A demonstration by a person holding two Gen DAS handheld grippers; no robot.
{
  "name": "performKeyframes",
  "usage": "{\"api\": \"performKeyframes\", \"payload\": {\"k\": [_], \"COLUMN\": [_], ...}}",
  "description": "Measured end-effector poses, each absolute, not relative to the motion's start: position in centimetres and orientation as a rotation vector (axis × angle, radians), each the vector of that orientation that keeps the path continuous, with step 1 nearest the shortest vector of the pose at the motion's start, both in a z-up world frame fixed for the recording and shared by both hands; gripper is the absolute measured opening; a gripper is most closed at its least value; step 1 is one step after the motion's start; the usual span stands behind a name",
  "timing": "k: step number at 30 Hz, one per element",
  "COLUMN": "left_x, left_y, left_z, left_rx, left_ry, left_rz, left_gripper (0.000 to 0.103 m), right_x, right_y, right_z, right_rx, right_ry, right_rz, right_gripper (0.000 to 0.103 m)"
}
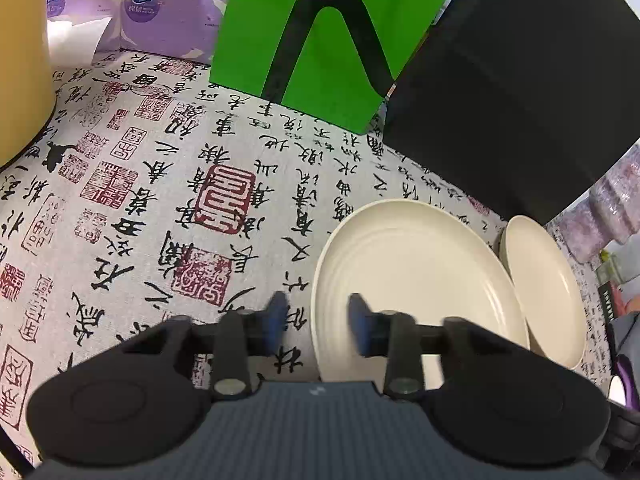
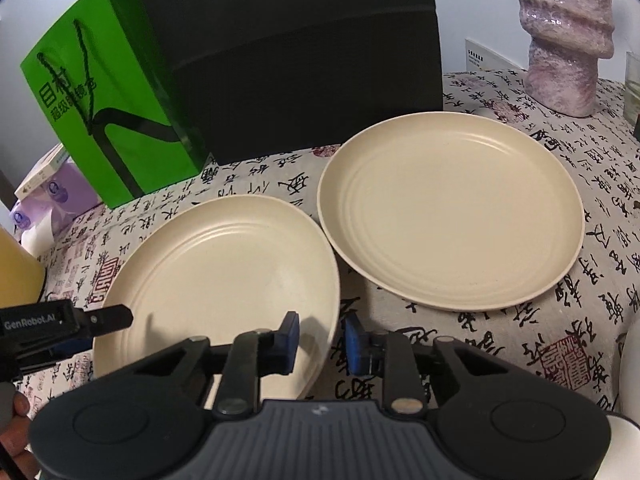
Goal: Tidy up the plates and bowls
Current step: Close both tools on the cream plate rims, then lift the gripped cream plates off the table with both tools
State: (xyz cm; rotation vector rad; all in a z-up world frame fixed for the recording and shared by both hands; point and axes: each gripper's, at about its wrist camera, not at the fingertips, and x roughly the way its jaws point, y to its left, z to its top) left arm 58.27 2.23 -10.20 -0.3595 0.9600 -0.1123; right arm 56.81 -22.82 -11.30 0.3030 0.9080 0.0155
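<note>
Two cream plates lie side by side on a calligraphy-print tablecloth (image 1: 160, 200). The nearer plate (image 1: 412, 280) (image 2: 224, 264) has a gripper at each side. My left gripper (image 1: 318, 320) straddles its left rim, one blue pad over the plate and the other outside, with cloth showing between the outer pad and the rim. It also shows in the right wrist view as the left gripper (image 2: 104, 330) at that rim. My right gripper (image 2: 322, 336) straddles the right rim, narrowly open with gaps to the pads. The second plate (image 2: 452, 216) (image 1: 548, 292) rests further right, untouched.
Behind the plates stand a green paper bag (image 2: 108, 120) and a black box (image 2: 288, 60). A yellow container (image 1: 20, 60) stands at the left edge, purple tissue packs (image 1: 160, 12) at the back left, and a pink twisted vase (image 2: 564, 40) at the back right. A hand (image 2: 16, 420) shows at lower left.
</note>
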Motion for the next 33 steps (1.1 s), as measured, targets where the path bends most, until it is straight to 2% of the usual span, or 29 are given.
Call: {"api": "performKeyframes", "payload": {"k": [1, 5, 17, 33], "left_x": [58.3, 58.3, 58.1, 57.1], "left_y": [2.2, 2.1, 2.2, 2.4], "left_z": [-10.2, -10.3, -10.3, -8.2], "left_rx": [-0.356, -0.355, -0.35, -0.362], "left_ry": [0.962, 0.961, 0.947, 0.842], "left_rz": [-0.117, -0.132, -0.125, -0.106], "left_gripper": [0.022, 0.014, 0.014, 0.014], "right_x": [56.8, 56.8, 56.5, 55.3], "right_y": [-22.8, -22.7, -22.4, -21.7], "right_z": [-11.3, -11.3, -11.1, -9.2], "right_rx": [0.299, 0.288, 0.256, 0.213], "right_ry": [0.908, 0.902, 0.876, 0.734], "right_rz": [0.015, 0.012, 0.016, 0.04], "right_gripper": [0.02, 0.014, 0.013, 0.013]}}
